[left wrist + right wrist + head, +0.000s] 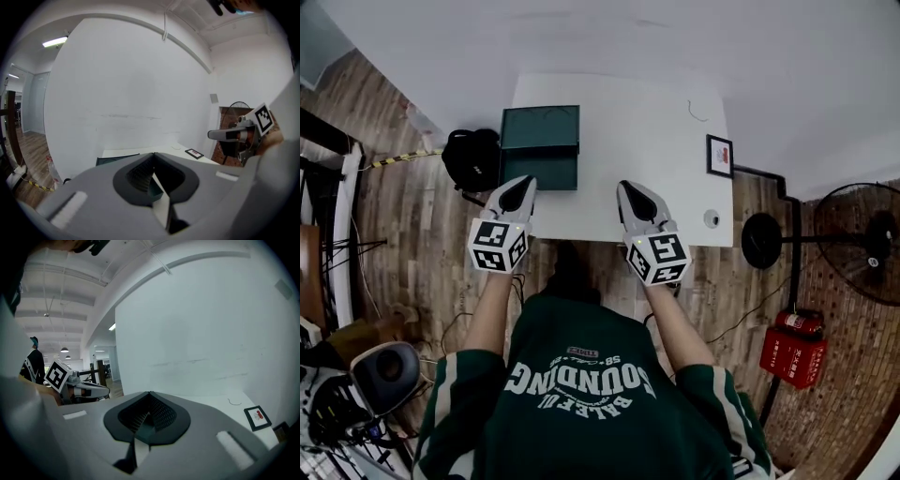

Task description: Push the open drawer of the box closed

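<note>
At the near edge of the table, the left tool and the right tool both have their jaws pressed together on nothing. The left one's tip is just at the near end of the green box, while the right one sits well off to the box's right. The box lies straight ahead of the left tool. Its darker near part is probably the open drawer, pulled toward the person, so the closing push would run away from the body. I can make out nothing inside it.
</note>
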Tool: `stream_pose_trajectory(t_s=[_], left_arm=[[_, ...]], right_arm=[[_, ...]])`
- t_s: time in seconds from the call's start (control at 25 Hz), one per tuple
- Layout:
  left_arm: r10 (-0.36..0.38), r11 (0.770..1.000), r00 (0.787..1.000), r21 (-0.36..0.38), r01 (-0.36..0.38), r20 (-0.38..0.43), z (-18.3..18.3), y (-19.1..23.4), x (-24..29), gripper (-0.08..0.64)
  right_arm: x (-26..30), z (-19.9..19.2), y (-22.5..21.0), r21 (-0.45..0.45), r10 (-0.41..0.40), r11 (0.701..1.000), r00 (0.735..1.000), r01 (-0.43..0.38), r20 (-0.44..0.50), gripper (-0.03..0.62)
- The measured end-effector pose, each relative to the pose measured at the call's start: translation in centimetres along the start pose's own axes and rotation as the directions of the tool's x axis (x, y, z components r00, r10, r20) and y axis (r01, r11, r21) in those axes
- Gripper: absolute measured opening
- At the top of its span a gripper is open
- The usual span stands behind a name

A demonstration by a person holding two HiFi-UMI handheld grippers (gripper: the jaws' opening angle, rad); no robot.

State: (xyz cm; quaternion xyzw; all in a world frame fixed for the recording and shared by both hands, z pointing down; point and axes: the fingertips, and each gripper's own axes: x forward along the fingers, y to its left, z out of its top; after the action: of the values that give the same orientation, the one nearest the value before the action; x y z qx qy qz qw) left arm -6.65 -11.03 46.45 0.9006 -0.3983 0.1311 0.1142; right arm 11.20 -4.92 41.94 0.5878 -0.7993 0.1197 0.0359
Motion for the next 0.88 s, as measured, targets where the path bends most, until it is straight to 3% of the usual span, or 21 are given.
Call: stream_pose_trajectory(t_s=[0.44, 0.88], left_arm=[[-0.019, 1.0, 1.0, 0.023, 0.02, -0.019, 2.1, 5.6, 6.4, 0.052], [0.078, 0.997, 0.997, -0.028, -0.078, -0.004, 1.8, 7.8, 6.8, 0.052]], right_arm=[[9.9, 1.4, -1.3, -0.008, 0.018, 1.0, 0.998, -0.019, -0.056, 0.003], [13.3, 1.4, -1.7, -0.035, 0.119, 0.992, 0.988, -0.123, -0.1, 0.003]])
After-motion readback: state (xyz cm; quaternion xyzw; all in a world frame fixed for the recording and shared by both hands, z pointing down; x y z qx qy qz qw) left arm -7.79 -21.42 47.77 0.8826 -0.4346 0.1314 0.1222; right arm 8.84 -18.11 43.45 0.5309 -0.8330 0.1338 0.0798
